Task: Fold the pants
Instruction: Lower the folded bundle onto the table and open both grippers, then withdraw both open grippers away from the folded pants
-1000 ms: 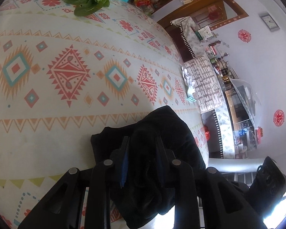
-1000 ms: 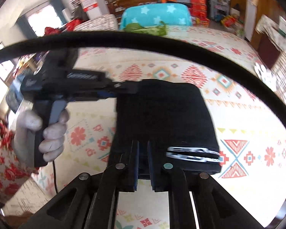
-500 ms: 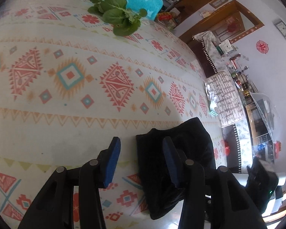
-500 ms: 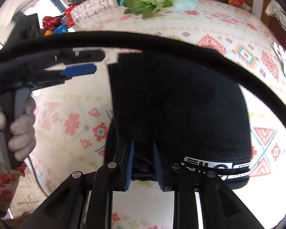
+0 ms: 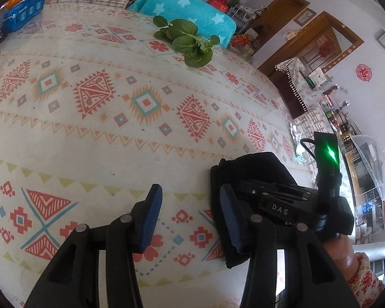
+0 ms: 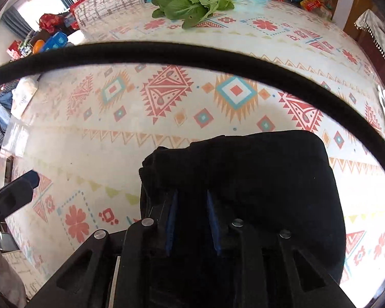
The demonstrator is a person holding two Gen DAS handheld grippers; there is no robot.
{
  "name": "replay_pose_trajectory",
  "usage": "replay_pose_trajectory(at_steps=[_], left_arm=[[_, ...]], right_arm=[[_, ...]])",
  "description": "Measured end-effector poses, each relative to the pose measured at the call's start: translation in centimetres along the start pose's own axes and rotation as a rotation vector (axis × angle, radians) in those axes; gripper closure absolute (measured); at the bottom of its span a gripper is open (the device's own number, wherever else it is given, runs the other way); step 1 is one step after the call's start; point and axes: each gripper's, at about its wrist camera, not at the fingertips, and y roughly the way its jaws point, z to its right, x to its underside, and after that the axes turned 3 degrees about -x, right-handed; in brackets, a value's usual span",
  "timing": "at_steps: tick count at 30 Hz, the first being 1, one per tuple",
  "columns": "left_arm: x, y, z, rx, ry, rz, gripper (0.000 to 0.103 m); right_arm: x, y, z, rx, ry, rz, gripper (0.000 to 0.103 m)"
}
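Left gripper (image 5: 190, 220): blue pads (image 5: 151, 218) spread wide, nothing between them, patterned cloth (image 5: 89, 133) showing through the gap; its right finger stands just beside the left edge of the pants (image 5: 254, 166), contact not clear. Right gripper (image 6: 191, 220): blue pads (image 6: 172, 220) set narrow, black fabric bunched between and over them, so it grips the pants (image 6: 256, 179) at their near edge. Pants: black, folded into a thick compact bundle, lying on the cloth near the table's front edge, right of the left gripper. In the left wrist view the right gripper's body (image 5: 282, 205) lies over the pants, a green light on its upright block, and the hand (image 5: 341, 254) holding it shows beyond, with a floral sleeve. Cloth: cream with red, orange and teal diamonds, covering the whole table. Greens (image 5: 192, 43): a leafy bunch at the cloth's far edge, well apart from the pants. Towel (image 5: 187, 7): teal with white stars, just behind the greens. Cable (image 6: 192, 56): black, arching across the right wrist view above the pants.
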Motion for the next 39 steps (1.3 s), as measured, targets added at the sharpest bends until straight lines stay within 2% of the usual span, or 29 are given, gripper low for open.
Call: replay_pose_trajectory(at_steps=[3, 4, 6, 8, 9, 12, 15, 18, 22, 24, 27, 30, 33, 36, 37, 39], left_arm=[[0.2, -0.3, -0.4, -0.008, -0.003, -0.001, 0.057], [0.3, -0.4, -0.5, -0.009, -0.005, 0.000, 0.057], [0.3, -0.6, -0.5, -0.003, -0.006, 0.001, 0.057], [0.4, -0.6, 0.0, 0.009, 0.003, -0.003, 0.057], [0.4, -0.5, 0.3, 0.013, 0.010, -0.006, 0.056], [0.3, 0.5, 1.6, 0.027, 0.034, -0.026, 0.056], [0.4, 1.5, 3.1, 0.045, 0.059, -0.050, 0.056], [0.7, 2.1, 4.5, 0.051, 0.095, -0.066, 0.056], [1.1, 2.2, 6.4, 0.063, 0.137, -0.072, 0.056], [1.3, 2.0, 7.4, 0.076, 0.154, -0.068, 0.056], [2.1, 1.9, 9.6, 0.123, 0.195, -0.068, 0.054], [3.1, 2.6, 11.9, 0.169, 0.226, -0.086, 0.053], [4.6, 3.3, 14.6, 0.210, 0.274, -0.079, 0.053], [6.0, 5.0, 15.8, 0.190, 0.276, -0.086, 0.053], [6.4, 6.2, 15.6, 0.166, 0.249, -0.107, 0.053], [7.0, 8.0, 14.7, 0.123, 0.190, -0.134, 0.053]], right_arm=[[-0.2, -2.0, 0.6, -0.066, -0.036, 0.011, 0.077], [0.4, -4.4, 1.7, -0.120, -0.013, 0.069, 0.076], [1.6, -7.8, 3.6, -0.128, 0.018, 0.152, 0.066], [3.2, -10.5, 5.7, -0.069, 0.058, 0.231, 0.043], [3.9, -11.1, 6.7, -0.049, 0.077, 0.250, 0.041], [6.2, -10.7, 9.2, -0.018, 0.134, 0.219, 0.041], [7.9, -7.4, 10.3, 0.011, 0.185, 0.130, 0.040], [9.0, -5.1, 9.9, 0.055, 0.216, 0.092, 0.031], [8.6, -5.0, 9.8, 0.059, 0.231, 0.099, 0.027], [8.2, -6.2, 10.1, 0.020, 0.236, 0.115, 0.027], [8.9, -9.5, 11.1, -0.001, 0.268, 0.214, 0.027], [8.0, -11.0, 11.4, 0.027, 0.240, 0.244, 0.027], [5.3, -11.3, 11.7, 0.036, 0.189, 0.248, 0.027], [2.2, -10.4, 11.2, -0.090, 0.141, 0.208, 0.027], [0.6, -9.4, 11.1, -0.152, 0.122, 0.170, 0.027], [-0.6, -7.8, 10.7, -0.215, 0.095, 0.114, 0.027]])
